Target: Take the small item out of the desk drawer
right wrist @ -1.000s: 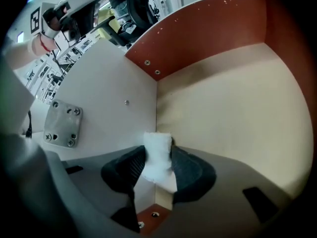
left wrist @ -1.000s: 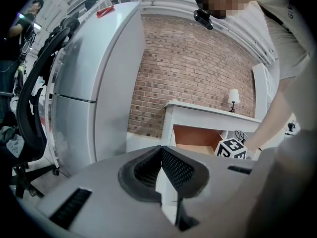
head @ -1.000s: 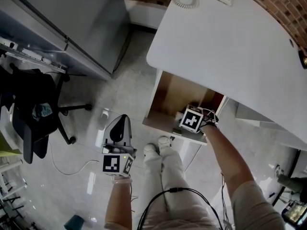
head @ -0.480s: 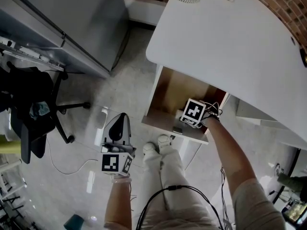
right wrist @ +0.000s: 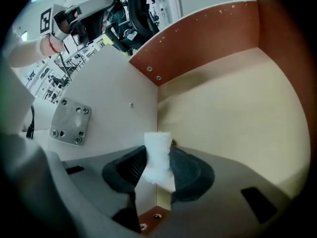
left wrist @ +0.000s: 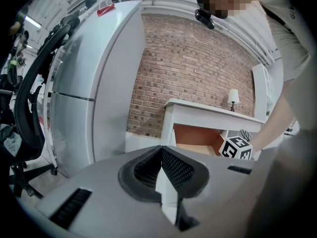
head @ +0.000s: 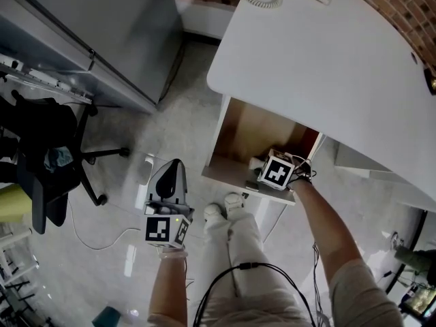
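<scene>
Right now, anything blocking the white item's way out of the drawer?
Nothing visible. The jaws of the right gripper have just been closing and pinch the white item by the front wall of the drawer; above it the drawer is open, clear of the desk top.

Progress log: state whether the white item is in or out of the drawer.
In. The right gripper has just been closing its jaws and pinches the white item inside the open drawer, wooden walls around it.
</scene>
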Action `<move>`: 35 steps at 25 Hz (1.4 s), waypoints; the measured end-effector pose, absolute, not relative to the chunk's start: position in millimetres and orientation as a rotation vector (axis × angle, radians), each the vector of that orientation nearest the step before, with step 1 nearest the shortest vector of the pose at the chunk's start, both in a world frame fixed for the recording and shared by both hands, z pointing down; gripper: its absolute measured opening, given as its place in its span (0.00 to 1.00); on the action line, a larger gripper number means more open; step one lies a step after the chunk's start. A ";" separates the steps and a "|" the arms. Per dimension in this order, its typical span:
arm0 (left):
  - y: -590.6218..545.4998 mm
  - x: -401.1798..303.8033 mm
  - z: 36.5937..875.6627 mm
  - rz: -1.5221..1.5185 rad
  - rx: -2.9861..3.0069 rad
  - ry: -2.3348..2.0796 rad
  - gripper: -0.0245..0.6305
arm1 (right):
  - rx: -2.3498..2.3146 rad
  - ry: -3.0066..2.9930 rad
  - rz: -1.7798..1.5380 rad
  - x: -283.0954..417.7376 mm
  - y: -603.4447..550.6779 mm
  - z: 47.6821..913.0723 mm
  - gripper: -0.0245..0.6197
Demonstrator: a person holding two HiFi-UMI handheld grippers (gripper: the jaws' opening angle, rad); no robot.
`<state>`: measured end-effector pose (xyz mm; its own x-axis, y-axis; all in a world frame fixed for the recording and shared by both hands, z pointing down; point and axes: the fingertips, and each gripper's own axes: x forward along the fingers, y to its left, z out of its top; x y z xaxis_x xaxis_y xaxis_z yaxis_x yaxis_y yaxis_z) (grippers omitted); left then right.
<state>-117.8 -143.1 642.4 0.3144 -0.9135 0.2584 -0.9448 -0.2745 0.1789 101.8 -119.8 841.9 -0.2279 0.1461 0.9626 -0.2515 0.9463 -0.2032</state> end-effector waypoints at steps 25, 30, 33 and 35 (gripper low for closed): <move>-162.1 -113.7 561.3 0.142 2.337 -1.664 0.04 | 0.486 -2.114 0.335 75.4 -129.5 682.5 0.28; -165.7 -111.3 543.3 0.148 2.357 -1.660 0.04 | 0.532 -2.166 0.321 73.5 -129.4 651.6 0.28; -165.8 -109.8 534.8 0.147 2.362 -1.659 0.04 | 0.578 -2.203 0.344 75.4 -132.4 635.2 0.28; -164.8 -109.5 529.9 0.144 2.364 -1.654 0.04 | 0.602 -2.224 0.344 76.3 -133.5 623.5 0.28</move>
<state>-109.5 -164.8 529.9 0.3498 -0.9097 0.2240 -0.9347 -0.3228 0.1487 76.3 -133.5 623.5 -0.5751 -0.3093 0.7574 -0.5236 0.8505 -0.0502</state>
